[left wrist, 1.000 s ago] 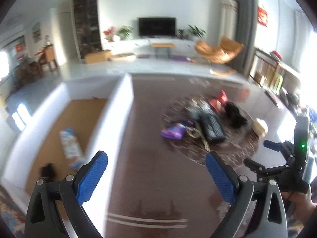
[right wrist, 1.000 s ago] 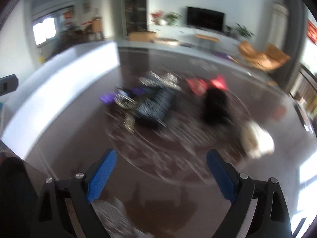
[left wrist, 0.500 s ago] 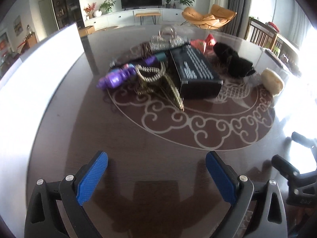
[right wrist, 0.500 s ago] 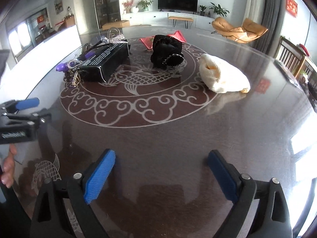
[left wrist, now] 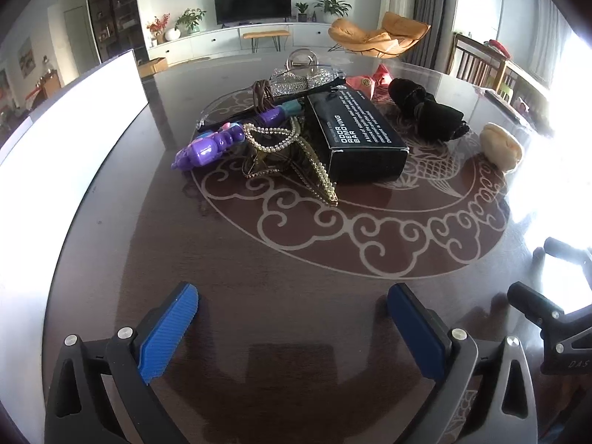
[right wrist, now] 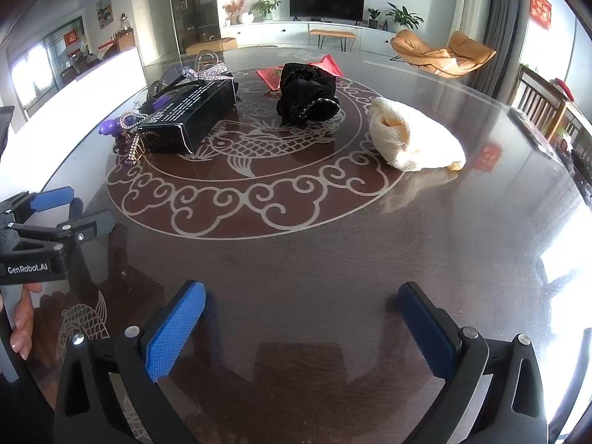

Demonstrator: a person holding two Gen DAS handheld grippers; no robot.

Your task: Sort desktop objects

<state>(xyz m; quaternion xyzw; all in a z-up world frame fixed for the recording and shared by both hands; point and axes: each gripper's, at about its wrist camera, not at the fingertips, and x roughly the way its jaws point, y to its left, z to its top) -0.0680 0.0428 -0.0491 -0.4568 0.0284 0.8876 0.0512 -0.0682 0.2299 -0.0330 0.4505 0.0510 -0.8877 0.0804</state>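
Your left gripper [left wrist: 292, 318] and right gripper [right wrist: 301, 314] both sit with jaws wide apart, nothing between them (the right one's jaws have just been opening), over bare dark table [right wrist: 296, 259]. The clutter lies well ahead of both: black box [left wrist: 355, 133], purple toy [left wrist: 207, 148] and beaded chain [left wrist: 296, 155] touching in a pile, black cloth [right wrist: 307, 92] beside them, cream knit pouch [right wrist: 410, 140] apart to the right. Red packet [right wrist: 273, 74] is half hidden behind the cloth; the sparkly stuff behind the box is hard to make out.
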